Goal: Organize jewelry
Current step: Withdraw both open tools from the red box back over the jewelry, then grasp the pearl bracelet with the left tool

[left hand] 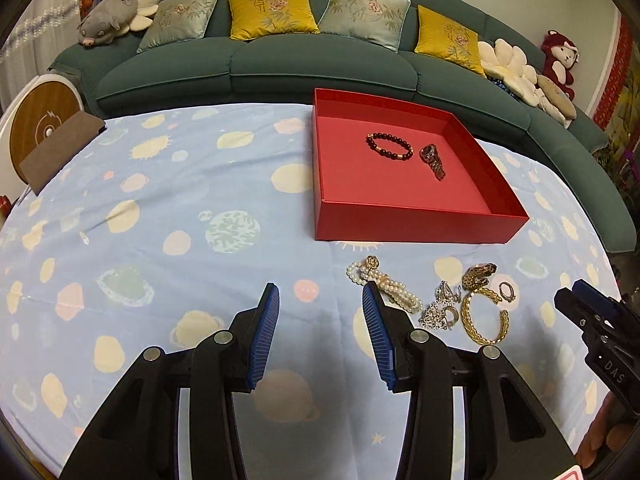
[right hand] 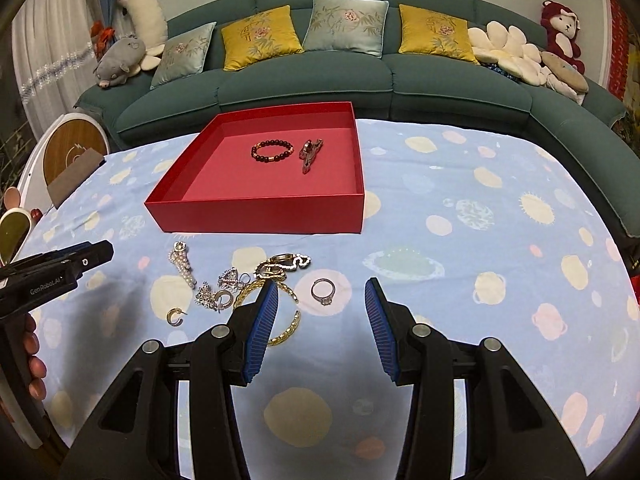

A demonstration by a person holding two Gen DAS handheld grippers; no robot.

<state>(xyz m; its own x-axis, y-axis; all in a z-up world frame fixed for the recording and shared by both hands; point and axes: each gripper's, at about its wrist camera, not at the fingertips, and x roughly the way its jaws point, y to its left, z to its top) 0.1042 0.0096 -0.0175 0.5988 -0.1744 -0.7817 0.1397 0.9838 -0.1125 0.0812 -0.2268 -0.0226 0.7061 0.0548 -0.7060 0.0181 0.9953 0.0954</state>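
A red tray (left hand: 416,224) (right hand: 256,216) holds a dark bead bracelet (left hand: 389,146) (right hand: 272,151) and a watch (left hand: 433,161) (right hand: 310,151). Loose jewelry lies on the cloth in front of it: a pearl piece (left hand: 384,284) (right hand: 182,264), a gold chain bangle (left hand: 484,316) (right hand: 286,330), a gold watch (left hand: 478,274) (right hand: 282,266), a ring (left hand: 507,291) (right hand: 323,292), silver pieces (left hand: 442,308) (right hand: 218,292) and a hoop earring (right hand: 175,317). My left gripper (left hand: 320,308) is open and empty, just left of the pile. My right gripper (right hand: 321,300) is open and empty, with the ring between its fingertips' line.
The table (left hand: 160,220) wears a blue planet-print cloth. A green sofa (left hand: 320,60) with cushions runs behind it. A brown pad (left hand: 60,148) lies at the far left corner. The right gripper shows at the left wrist view's right edge (left hand: 592,320).
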